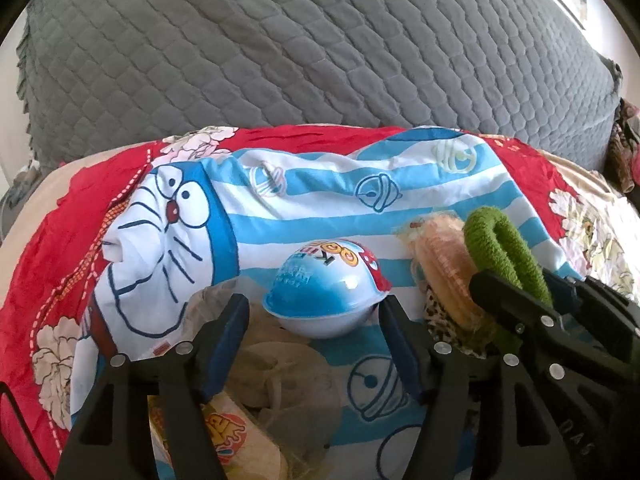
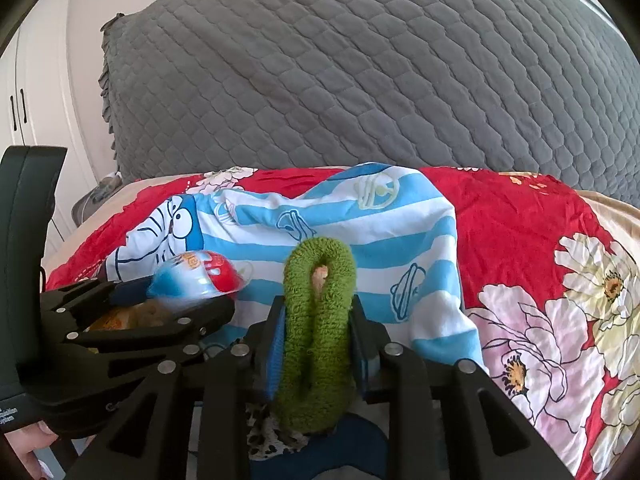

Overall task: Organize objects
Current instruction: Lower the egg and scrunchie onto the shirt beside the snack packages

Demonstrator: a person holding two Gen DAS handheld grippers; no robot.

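A blue, white and red egg-shaped toy capsule (image 1: 326, 290) lies on a blue-striped cartoon cloth (image 1: 304, 200). My left gripper (image 1: 314, 312) is shut on its lower half, one finger on each side. The capsule also shows in the right wrist view (image 2: 196, 276), with the left gripper (image 2: 176, 300) around it. My right gripper (image 2: 318, 320) is shut on a green fuzzy hair scrunchie (image 2: 318, 320), squeezed into a tall loop. The scrunchie (image 1: 504, 248) and right gripper (image 1: 516, 300) show at right in the left wrist view.
A beige scrunchie (image 1: 444, 264) and a leopard-print one (image 1: 444, 320) lie beside the capsule. A snack packet (image 1: 224, 436) and clear plastic bag (image 1: 280, 368) lie below the left gripper. A red floral sheet (image 2: 520, 232) covers the bed. A grey quilted cover (image 1: 320, 52) rises behind.
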